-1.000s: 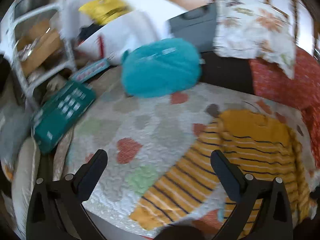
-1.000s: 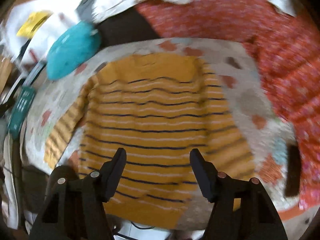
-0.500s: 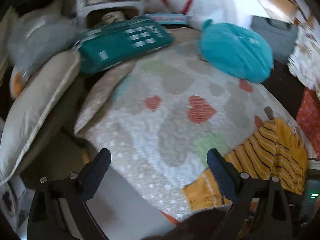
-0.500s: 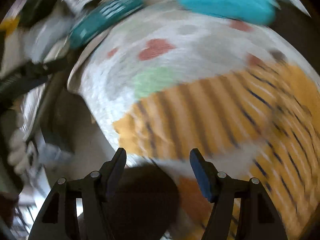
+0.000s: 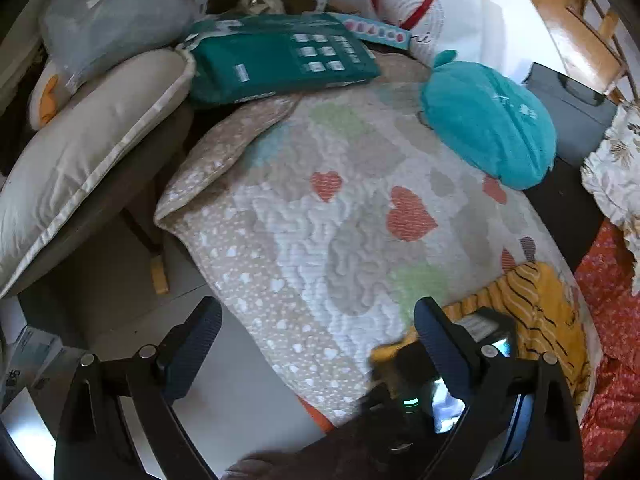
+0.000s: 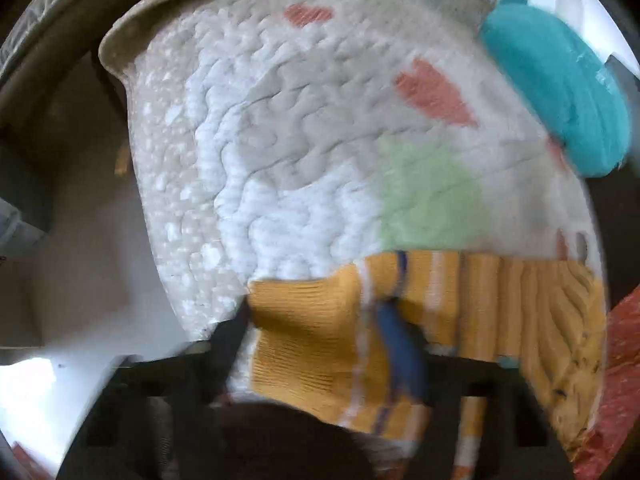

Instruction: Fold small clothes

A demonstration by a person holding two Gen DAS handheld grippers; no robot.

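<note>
Left gripper (image 5: 316, 334) is hanging wide open over the quilt (image 5: 312, 240) near its edge, nothing between its jaws. In the left wrist view the sweater (image 5: 536, 312) is lying on the quilt to the right of it, beyond the right finger, with the right gripper (image 5: 404, 368) working at its cuff.

Right gripper (image 6: 320, 320), in its own blurred view, is closing its jaws around the sweater (image 6: 500, 300) cuff, which is lying between the fingers; whether the pads are pressing yet, I cannot tell.
</note>
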